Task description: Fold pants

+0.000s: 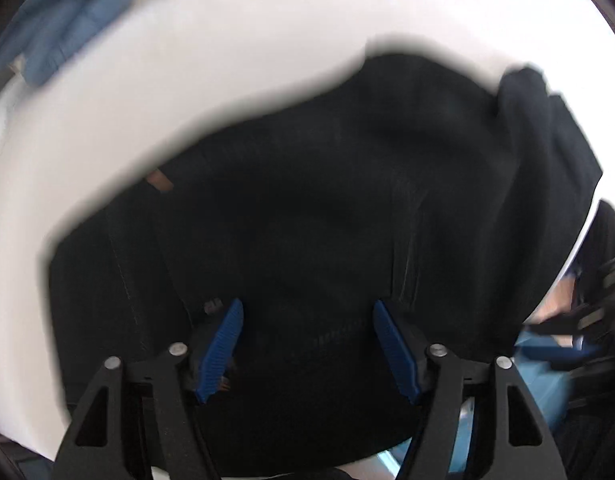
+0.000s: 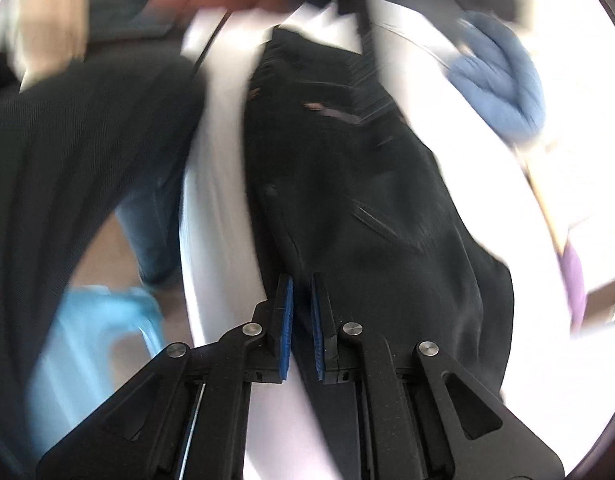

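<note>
Black pants lie spread on a white table, blurred by motion. My left gripper is open, its blue pads wide apart just above the cloth near the waistband. In the right wrist view the pants stretch away from me in a long strip. My right gripper is nearly closed, its blue pads pinching a fold of the pants' near edge.
A folded blue garment lies at the table's far left; it also shows in the right wrist view. A light blue stool stands on the floor beside the table edge. The person's dark clothing is at left.
</note>
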`<state>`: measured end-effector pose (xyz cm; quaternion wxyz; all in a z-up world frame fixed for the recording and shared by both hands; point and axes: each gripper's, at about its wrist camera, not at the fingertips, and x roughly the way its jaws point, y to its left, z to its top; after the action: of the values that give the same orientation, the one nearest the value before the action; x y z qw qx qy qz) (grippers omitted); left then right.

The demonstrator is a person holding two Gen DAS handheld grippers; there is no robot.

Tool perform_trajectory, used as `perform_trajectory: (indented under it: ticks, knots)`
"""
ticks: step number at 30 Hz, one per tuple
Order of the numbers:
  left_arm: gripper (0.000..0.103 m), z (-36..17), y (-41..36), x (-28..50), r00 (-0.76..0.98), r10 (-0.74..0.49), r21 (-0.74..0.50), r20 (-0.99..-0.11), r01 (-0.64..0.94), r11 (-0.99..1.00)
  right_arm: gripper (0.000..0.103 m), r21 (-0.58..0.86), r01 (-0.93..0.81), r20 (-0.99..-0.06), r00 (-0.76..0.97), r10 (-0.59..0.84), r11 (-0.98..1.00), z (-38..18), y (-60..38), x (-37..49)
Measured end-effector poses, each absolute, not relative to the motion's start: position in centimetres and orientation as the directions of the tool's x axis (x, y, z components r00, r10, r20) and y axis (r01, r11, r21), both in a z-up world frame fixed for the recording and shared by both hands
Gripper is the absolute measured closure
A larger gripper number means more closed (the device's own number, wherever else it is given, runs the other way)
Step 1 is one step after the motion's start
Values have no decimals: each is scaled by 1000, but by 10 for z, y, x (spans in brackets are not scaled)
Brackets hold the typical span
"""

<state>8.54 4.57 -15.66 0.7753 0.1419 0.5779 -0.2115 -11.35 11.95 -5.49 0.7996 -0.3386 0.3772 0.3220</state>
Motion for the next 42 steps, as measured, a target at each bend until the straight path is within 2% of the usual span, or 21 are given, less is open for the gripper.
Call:
perform_trajectory:
  ticks: [2,4,5,8,9,11,12,13,15,18,21,24,26,27,28,29,30,31,36,40,42]
  knots:
    - [28,-160,45,86,284,-158,-4,-946,476,879,95,-135,-680,-822,483,302,721,-40,78,-103]
    - [29,-149,43,89,286,-147,-4,-947,449,893,95,67,-495,-801,491,343,866,-27,13,-90]
    - [32,-141,39,87,308,-158,0,-938,457,889,94,173,-388,-783,503,365,905,-25,-22,-84]
    - [30,-127,26,81,338,-188,5,-922,495,869,93,429,-65,-733,559,389,901,-31,-126,-71]
    - [30,-132,19,79,315,-190,-6,-930,503,865,86,480,26,-720,583,377,877,-35,-158,-68]
    - [29,-156,11,80,251,-158,-11,-955,502,865,49,573,133,-681,626,380,809,-40,-203,-65]
    - [26,-166,12,82,251,-161,-19,-954,488,872,16,640,195,-644,664,380,743,-43,-228,-66]
    - [24,-168,15,83,263,-189,-46,-946,470,882,10,679,228,-618,691,375,698,-44,-242,-66]
    - [21,-170,24,85,254,-226,-100,-940,428,898,10,755,255,-562,726,396,604,-50,-269,-62]
    - [19,-174,18,81,257,-202,-76,-945,428,901,12,805,284,-516,769,378,521,-61,-294,-50]
    - [16,-175,-16,86,247,-201,-84,-948,413,907,25,818,390,-545,760,355,422,-84,-318,-34]
    - [14,-179,-15,90,252,-205,-88,-946,408,909,29,838,413,-533,761,369,358,-99,-325,-17]
    - [13,-180,-1,89,254,-206,-88,-945,408,909,30,814,432,-567,738,367,389,-101,-323,-2]
    - [12,-181,-16,88,255,-205,-87,-945,406,910,36,810,432,-572,733,369,397,-100,-323,4]
    - [12,-183,-19,87,257,-204,-86,-945,405,910,50,808,430,-575,726,378,402,-100,-323,10]
    - [12,-183,-19,86,259,-204,-87,-944,404,911,57,797,444,-592,710,382,410,-100,-320,15]
    - [12,-182,-17,85,260,-206,-87,-943,403,911,73,778,467,-618,690,377,421,-100,-319,20]
    - [12,-183,-18,85,263,-208,-89,-942,402,911,77,764,483,-636,677,371,428,-98,-318,25]
    - [12,-177,-19,81,266,-211,-91,-940,402,911,77,720,537,-690,621,372,439,-63,-322,62]
    - [10,-176,-10,76,266,-221,-100,-938,403,910,75,735,449,-660,647,382,508,-17,-298,98]
    - [8,-177,-7,78,267,-225,-103,-937,404,909,75,761,372,-616,673,410,532,2,-288,117]
